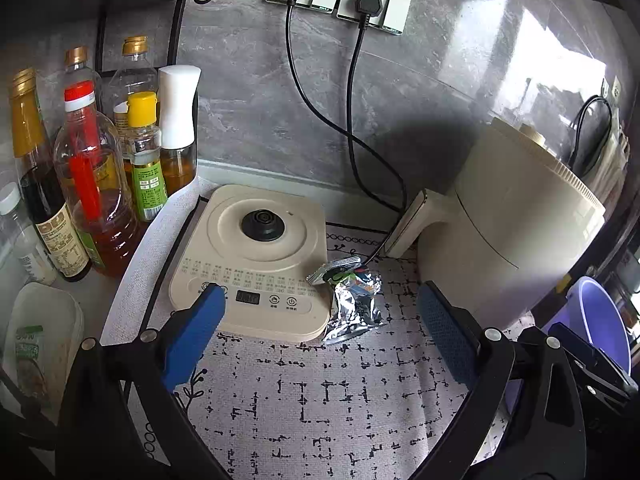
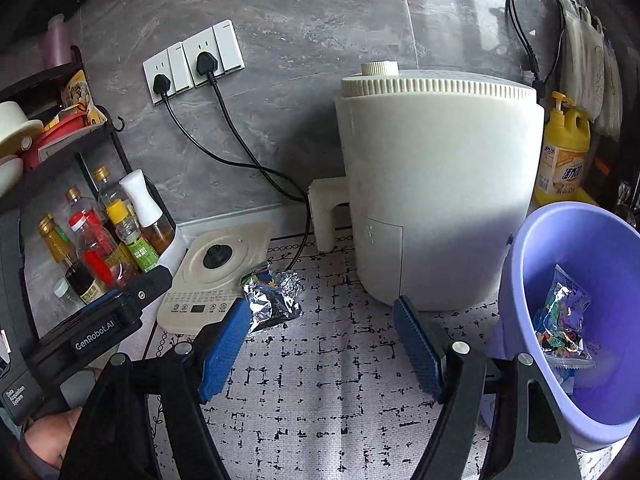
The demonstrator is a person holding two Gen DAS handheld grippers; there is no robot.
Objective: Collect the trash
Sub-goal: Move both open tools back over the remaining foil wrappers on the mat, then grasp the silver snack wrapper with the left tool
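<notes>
Well, L gripper (image 1: 320,332) tilted down, fingers wide, over foil wrapper (image 1: 352,304).

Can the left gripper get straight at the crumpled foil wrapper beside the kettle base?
Probably yes: the left gripper is open, and the foil wrapper lies uncovered on the mat just ahead, touching the kettle base.

A cream air fryer (image 2: 436,196) stands beside a kettle base (image 1: 256,256) (bottles (image 1: 100,184) behind).

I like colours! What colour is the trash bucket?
Light purple. The bucket shows best in the right wrist view.
</notes>
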